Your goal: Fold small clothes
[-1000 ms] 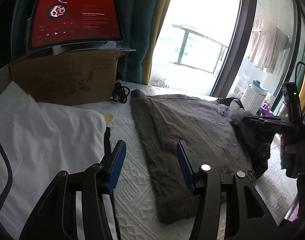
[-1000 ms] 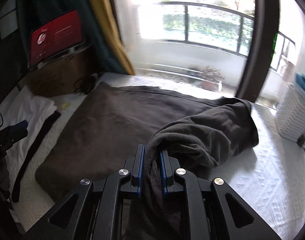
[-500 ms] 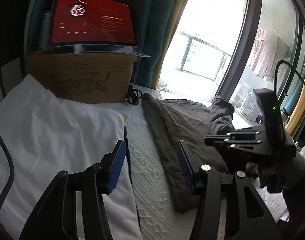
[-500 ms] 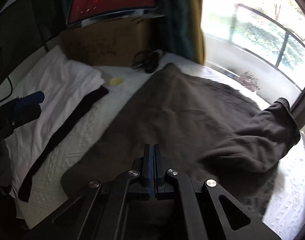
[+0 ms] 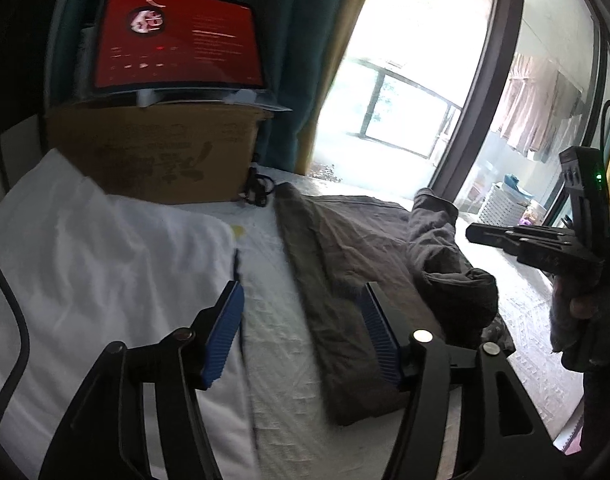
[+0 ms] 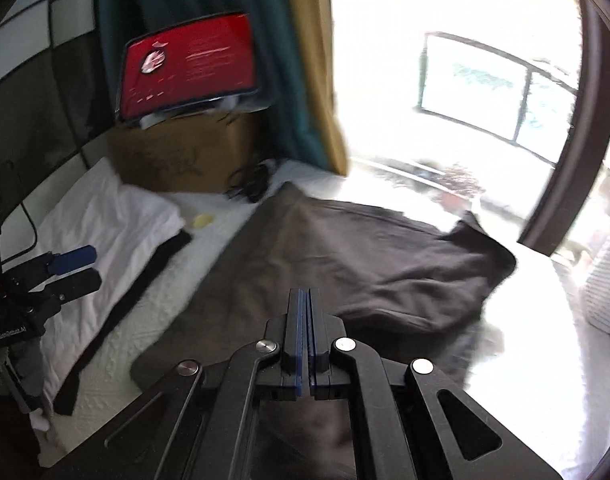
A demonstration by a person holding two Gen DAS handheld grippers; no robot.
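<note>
Two risks can be judged from here. At the left edge of the bed [image 6: 525, 360] lie a folded white cloth [image 5: 85, 260] and a black strip [image 6: 117, 320], and both could be caught by the left gripper [image 5: 301, 332], whose jaws are opening with nothing between them, if it is brought down short of the garment's near left corner. Further right, the loosely turned-over flap could slide back or bunch when that corner is lifted, because nothing is pinning it; the right gripper [image 6: 308, 300] is clenched on nothing and held clear above the cloth.

The dark grey garment [image 6: 325, 256] is spread over the middle of the bed, its far left corner lying just beside a tangle of black cable [image 6: 249, 184] at the foot of a cardboard box [image 5: 157, 152], with a red-lit tablet [image 5: 177, 40] propped on top. The left part is laid fairly flat, with shallow creases. The right part has been thrown inward as a thick, rumpled fold toward the window-side edge, so the fold is judged unfinished and uneven.
</note>
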